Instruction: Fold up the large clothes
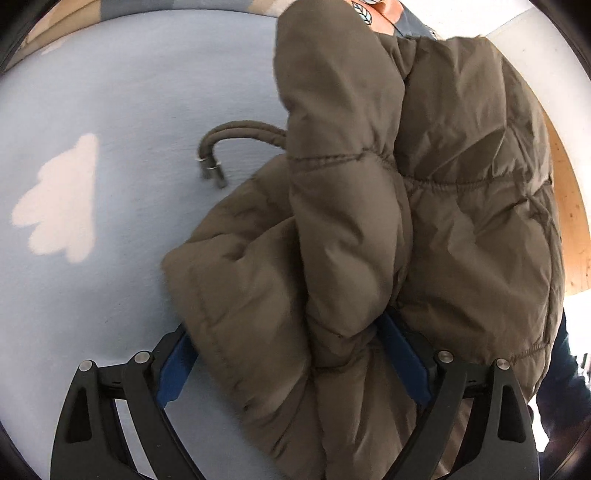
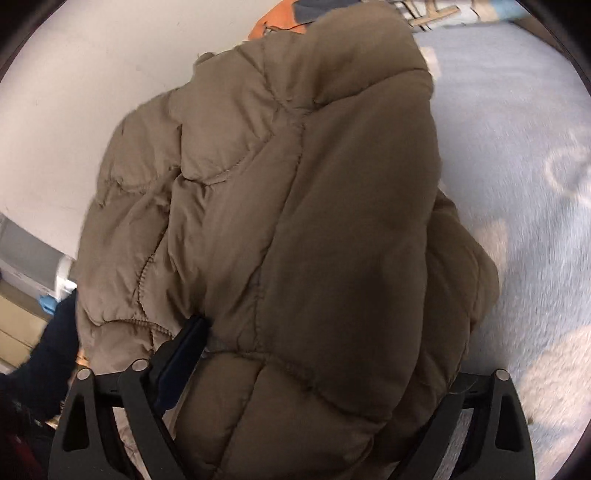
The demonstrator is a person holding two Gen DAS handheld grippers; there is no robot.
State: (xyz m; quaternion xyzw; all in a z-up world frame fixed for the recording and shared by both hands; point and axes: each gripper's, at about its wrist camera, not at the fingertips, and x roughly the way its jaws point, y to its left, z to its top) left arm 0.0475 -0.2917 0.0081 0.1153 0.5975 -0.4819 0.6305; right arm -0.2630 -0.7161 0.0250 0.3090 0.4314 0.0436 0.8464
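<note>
Puffer jacket (image 1: 369, 229) bulk fills both grippers' jaws, wide apart, grip unclear; drawcord (image 1: 236, 140) at 10 o'clock on blue bedsheet (image 1: 110, 92); orange cloth (image 2: 273, 22) at 12.

jackets: 1 (image 1: 369, 229) | drawcords: 2 (image 1: 236, 133) | grippers: 2 (image 1: 295, 354)

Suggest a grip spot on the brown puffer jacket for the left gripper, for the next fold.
Probably the rounded padded edge of the jacket that juts out over the blue sheet. Come from the sheet side, low, with one finger under it: that edge is free and thick between quilted seams. Skip the thin drawcords. The left gripper already straddles bulky folds, jaws wide.
</note>
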